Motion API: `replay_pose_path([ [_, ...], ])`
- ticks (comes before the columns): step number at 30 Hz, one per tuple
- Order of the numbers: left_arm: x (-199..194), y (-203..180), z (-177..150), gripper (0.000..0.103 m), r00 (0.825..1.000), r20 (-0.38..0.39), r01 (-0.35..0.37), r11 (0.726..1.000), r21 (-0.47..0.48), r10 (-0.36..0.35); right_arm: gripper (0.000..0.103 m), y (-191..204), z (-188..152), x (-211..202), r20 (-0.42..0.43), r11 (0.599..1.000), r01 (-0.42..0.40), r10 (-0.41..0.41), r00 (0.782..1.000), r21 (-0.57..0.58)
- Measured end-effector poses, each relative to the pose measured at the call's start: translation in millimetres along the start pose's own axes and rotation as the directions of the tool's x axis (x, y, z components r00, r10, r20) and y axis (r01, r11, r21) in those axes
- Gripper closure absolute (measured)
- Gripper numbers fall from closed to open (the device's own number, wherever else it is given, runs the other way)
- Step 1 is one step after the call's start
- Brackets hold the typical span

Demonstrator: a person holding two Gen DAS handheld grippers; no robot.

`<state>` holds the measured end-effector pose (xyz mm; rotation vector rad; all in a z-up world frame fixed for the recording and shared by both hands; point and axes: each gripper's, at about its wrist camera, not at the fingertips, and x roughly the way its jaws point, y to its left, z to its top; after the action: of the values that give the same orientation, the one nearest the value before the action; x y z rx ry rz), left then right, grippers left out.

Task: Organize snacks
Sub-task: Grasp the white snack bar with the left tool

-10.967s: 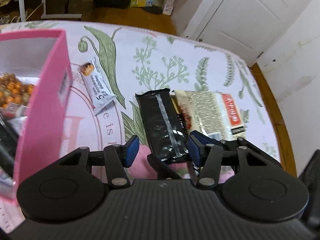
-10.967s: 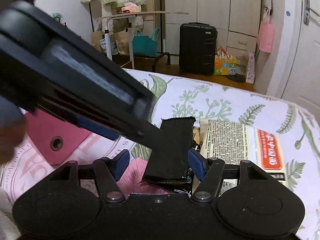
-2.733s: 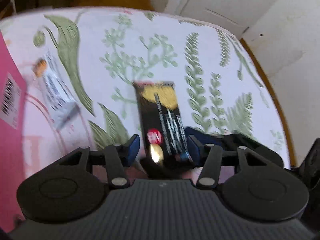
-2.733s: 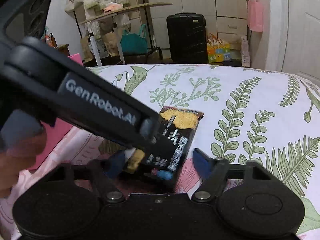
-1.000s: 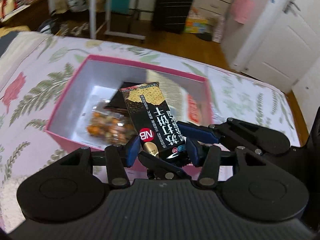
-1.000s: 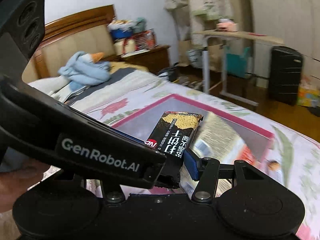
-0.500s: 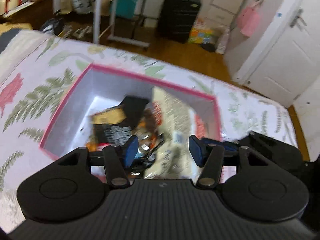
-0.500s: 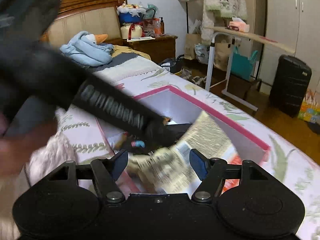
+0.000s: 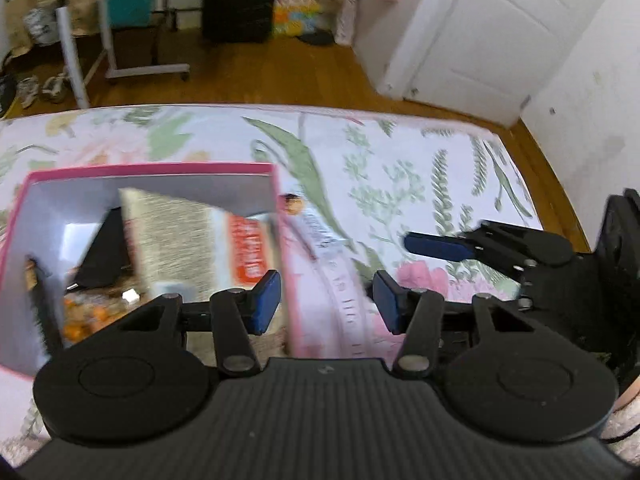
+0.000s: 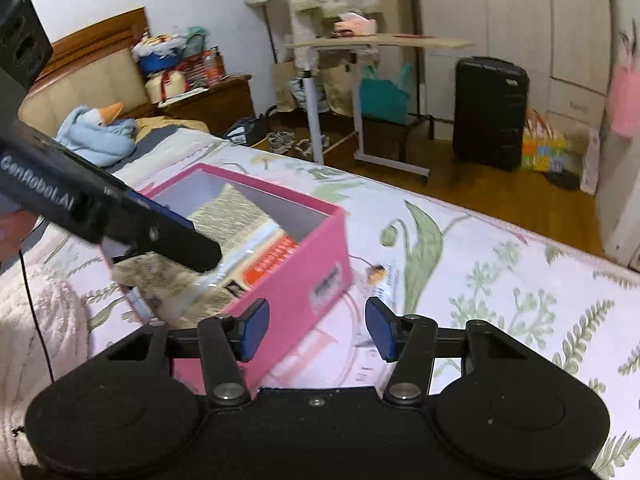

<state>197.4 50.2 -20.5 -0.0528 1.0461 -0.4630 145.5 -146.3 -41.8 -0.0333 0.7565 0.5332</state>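
Note:
A pink box point(image 9: 285, 264) point(image 10: 304, 276) stands on the floral bedspread. It holds a large cracker packet with a red label point(image 9: 192, 240) point(image 10: 248, 240), a black bar point(image 9: 104, 252) and an orange snack bag point(image 9: 80, 316). One small white snack bar point(image 9: 308, 224) point(image 10: 380, 276) lies on the bedspread just right of the box. My left gripper point(image 9: 326, 304) is open and empty over the box's right wall. My right gripper point(image 10: 316, 328) is open and empty near the box's corner; it also shows in the left wrist view point(image 9: 436, 246).
The bedspread point(image 9: 420, 168) ends at a wooden bed edge point(image 9: 556, 200) on the right, with a white wall beyond. Past the bed are a wooden floor, a black suitcase point(image 10: 490, 112) and a rolling table point(image 10: 376, 44). A pink fluffy blanket point(image 10: 40, 320) lies at left.
Both grippers held the black NB cracker packet over the box a second ago, then let it drop in. Both are now open, empty, and have swung right toward the box's right wall.

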Motion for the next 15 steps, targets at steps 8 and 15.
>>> replay_pose_path([
  [8,91,-28,34,0.056,0.987,-0.114,-0.117,0.992,-0.052,0.111,0.044,-33,-17,55,0.010,0.997,-0.050,0.049,0.999,0.059],
  [15,137,-32,46,0.059,0.976,-0.107,-0.196,0.979,-0.047,0.190,0.044,-48,-28,109,-0.029,0.996,0.033,-0.031,0.999,0.086],
])
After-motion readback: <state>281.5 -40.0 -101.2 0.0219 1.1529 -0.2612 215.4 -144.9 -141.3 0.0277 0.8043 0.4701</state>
